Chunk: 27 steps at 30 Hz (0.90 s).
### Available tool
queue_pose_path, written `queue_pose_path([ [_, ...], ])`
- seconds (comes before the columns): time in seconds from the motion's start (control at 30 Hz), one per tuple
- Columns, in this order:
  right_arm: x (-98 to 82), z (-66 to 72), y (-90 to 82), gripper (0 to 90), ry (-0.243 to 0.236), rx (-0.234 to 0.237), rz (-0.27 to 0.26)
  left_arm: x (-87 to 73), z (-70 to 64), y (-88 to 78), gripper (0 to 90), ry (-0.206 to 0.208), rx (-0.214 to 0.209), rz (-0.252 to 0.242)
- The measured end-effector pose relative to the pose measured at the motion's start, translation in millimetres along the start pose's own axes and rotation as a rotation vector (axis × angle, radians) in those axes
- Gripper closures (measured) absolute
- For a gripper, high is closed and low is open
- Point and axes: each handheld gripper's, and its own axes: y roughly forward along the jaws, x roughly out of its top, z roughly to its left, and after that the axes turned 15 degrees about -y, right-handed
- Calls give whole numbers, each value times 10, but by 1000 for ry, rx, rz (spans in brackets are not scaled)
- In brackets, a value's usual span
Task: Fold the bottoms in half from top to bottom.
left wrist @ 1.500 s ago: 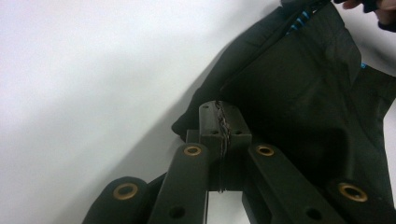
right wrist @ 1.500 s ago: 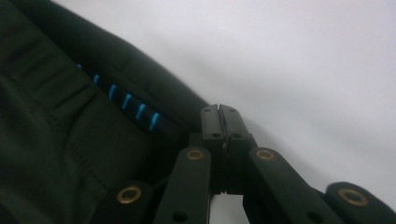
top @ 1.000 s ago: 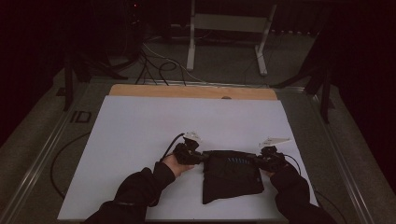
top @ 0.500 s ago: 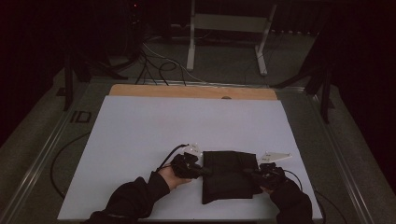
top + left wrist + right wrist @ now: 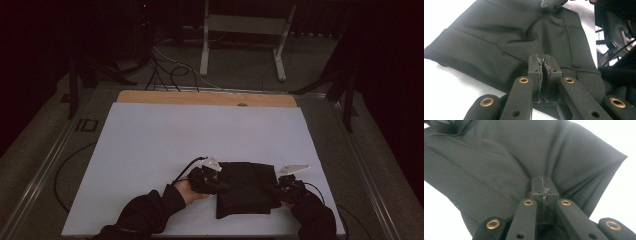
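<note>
A black cloth lies folded on the white table sheet near its front edge. My left gripper is at the cloth's left edge. In the left gripper view the cloth spreads ahead, and the left gripper has just been opening: its pads stand a thin slit apart with the cloth's edge loosely between them. My right gripper is at the cloth's right edge. In the right gripper view its jaws are pressed together on a fold of the cloth.
A wooden strip runs along the table's far edge. Beyond it on the floor are a metal stand and loose cables. The sheet's near edge runs just below both hands.
Both hands have come a little toward the near edge beside the cloth. A bluish stripe seen on the cloth's top a second ago no longer shows.
</note>
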Motion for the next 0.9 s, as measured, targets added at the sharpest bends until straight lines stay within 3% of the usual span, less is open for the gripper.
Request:
queue_pose_path([
  [0.2,-11,114,-48,899,-21,31,13,-49,-15,-9,769,12,-19,26],
  [0.3,-41,235,-83,899,-46,55,26,-69,-37,-23,690,24,-21,30],
  [0.47,-68,275,-125,899,-40,58,14,-92,-49,-37,648,35,-31,29],
  [0.9,-155,373,-122,898,-45,99,39,-179,-82,-27,625,61,-48,65],
])
